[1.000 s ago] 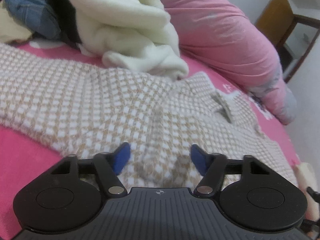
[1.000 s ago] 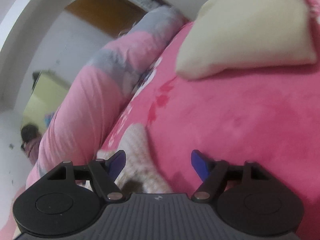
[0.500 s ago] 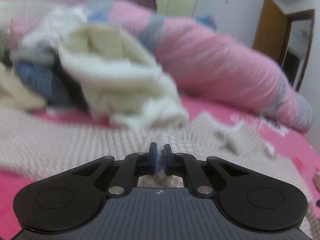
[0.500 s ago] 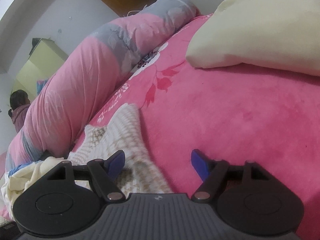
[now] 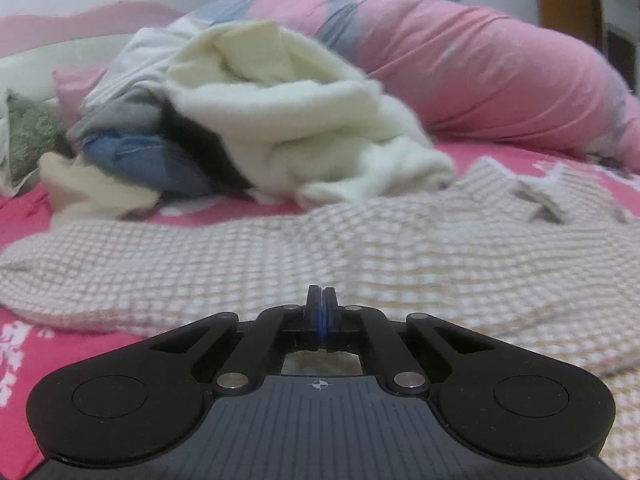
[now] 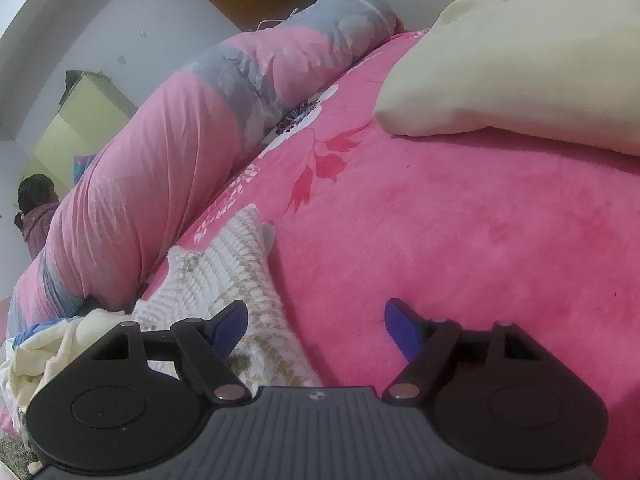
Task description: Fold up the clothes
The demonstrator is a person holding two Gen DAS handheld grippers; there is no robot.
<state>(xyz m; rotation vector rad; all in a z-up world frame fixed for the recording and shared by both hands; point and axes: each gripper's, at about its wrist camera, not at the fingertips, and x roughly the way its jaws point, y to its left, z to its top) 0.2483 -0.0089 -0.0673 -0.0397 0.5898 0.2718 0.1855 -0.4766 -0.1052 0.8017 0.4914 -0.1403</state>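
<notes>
A beige-and-white checked knit sweater [image 5: 240,264] lies spread across the pink bed sheet [image 5: 24,216]. My left gripper [image 5: 322,292] is shut low over its near part, and the knit rises in a soft ridge up to the closed tips, pinched there. In the right wrist view one end of the same sweater [image 6: 236,264] reaches under the left finger. My right gripper [image 6: 316,320] hovers open over the sweater's edge and the bare sheet [image 6: 480,240], with nothing pressed between its pads.
A heap of unfolded clothes, with a cream fleece [image 5: 280,120] on top and blue denim [image 5: 132,156] under it, sits just behind the sweater. A rolled pink and grey duvet [image 6: 160,160] lines the bed's far side. A cream pillow [image 6: 520,72] lies at the right. A person [image 6: 36,208] stands beyond.
The left gripper's jaws closed on the sweater, and its view tilted up from the knit toward the clothes heap. The right gripper rolled slightly and stayed open.
</notes>
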